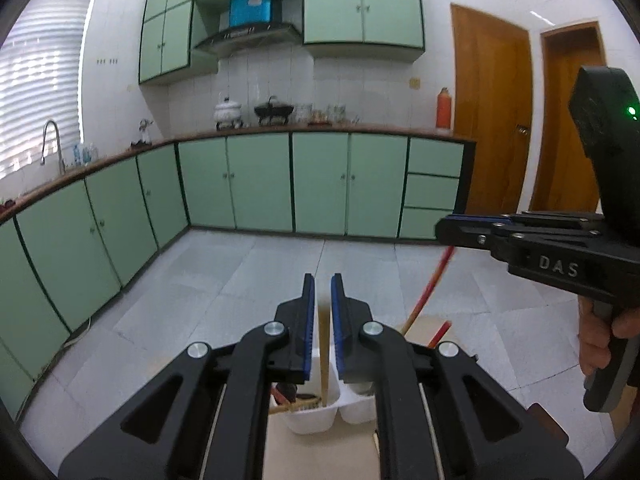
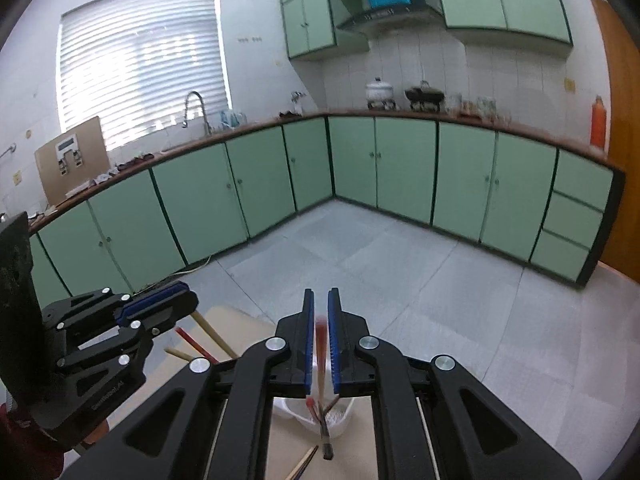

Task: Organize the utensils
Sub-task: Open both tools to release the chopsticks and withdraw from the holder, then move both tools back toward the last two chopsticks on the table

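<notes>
While both jaws pinch chopsticks | left gripper [image 1: 322, 280] tan | right gripper [image 2: 321, 294] red, blurred.

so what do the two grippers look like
Both are black plastic with silver bolts and blue ribbed pads on the fingers. The right gripper bears white "DAS" lettering and a green light on its body; the left gripper bears small lettering, unreadable. No cables visible.

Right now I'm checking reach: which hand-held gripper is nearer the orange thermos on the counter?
Neither clearly. The orange thermos stands far across the kitchen; the left hand-held gripper and right hand-held gripper hover side by side over the white utensil holder, each pinching a chopstick.
</notes>
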A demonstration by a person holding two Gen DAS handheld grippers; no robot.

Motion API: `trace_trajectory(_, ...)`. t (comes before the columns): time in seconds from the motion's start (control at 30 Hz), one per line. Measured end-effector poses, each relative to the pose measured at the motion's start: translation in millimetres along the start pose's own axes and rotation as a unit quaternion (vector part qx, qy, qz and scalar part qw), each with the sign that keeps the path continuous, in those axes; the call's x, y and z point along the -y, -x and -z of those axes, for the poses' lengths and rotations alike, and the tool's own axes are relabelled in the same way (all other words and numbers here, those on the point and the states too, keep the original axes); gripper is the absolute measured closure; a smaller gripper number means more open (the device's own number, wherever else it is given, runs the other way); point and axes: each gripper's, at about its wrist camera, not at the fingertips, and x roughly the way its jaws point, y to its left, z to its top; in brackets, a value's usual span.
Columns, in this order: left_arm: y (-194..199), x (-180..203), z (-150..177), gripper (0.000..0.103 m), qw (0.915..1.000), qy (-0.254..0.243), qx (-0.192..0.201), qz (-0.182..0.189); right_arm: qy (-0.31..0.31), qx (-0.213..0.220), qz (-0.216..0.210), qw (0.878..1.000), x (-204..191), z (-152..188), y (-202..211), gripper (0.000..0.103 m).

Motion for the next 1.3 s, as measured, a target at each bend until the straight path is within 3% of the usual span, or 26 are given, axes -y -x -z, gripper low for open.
trace_trajectory(0.13, 10.2, -9.4, 6.9, 0.072, 0.9999, 0.009, 0.004, -0.002, -0.010, 0.014, 0.013, 1.000, 9.4, 8.3, 12.2, 0.079)
trace_trajectory(0.23, 31.0, -12.4, 9.3, 0.063, 0.9997, 0.011, 0.023, 0.001, -0.007, 0.038, 0.030, 0.999, 10.6, 12.8, 32.4, 0.060)
trace_trajectory(0.3, 48.0, -12.0, 13.6, 0.047, 0.9991, 0.009, 0.041, -0.003, -0.002, 0.052, 0.044, 0.998, 10.6, 17.7, 45.9, 0.049)
trace_trajectory(0.33, 54.3, -10.9, 15.9, 0.044, 0.9988, 0.008, 0.048, -0.005, -0.003, 0.057, 0.051, 0.997, 9.3, 22.3, 53.4, 0.040)
trace_trajectory(0.43, 78.6, -9.3, 28.5, 0.036, 0.9977, 0.010, 0.067, -0.008, -0.007, 0.073, 0.064, 0.995, 6.1, 39.9, 72.4, 0.026)
trace_trajectory(0.5, 92.6, -6.9, 40.4, 0.027, 0.9970, 0.014, 0.076, -0.010, -0.012, 0.076, 0.068, 0.995, 4.2, 55.2, 82.0, 0.020)
trace_trajectory(0.6, 105.8, -5.1, 59.5, 0.022, 0.9967, 0.021, 0.077, -0.016, -0.022, 0.075, 0.070, 0.994, -0.6, 82.8, 93.9, 0.014)
trace_trajectory(0.73, 116.4, 2.1, 94.4, 0.017, 0.9976, 0.018, 0.061, -0.026, -0.031, 0.065, 0.083, 0.994, -9.0, 122.6, 103.3, 0.006)
trace_trajectory(1.3, 103.4, 7.8, 233.0, 0.015, 0.9961, 0.011, -0.074, -0.048, -0.076, -0.036, 0.114, 0.990, -36.8, 273.6, 81.7, 0.006)
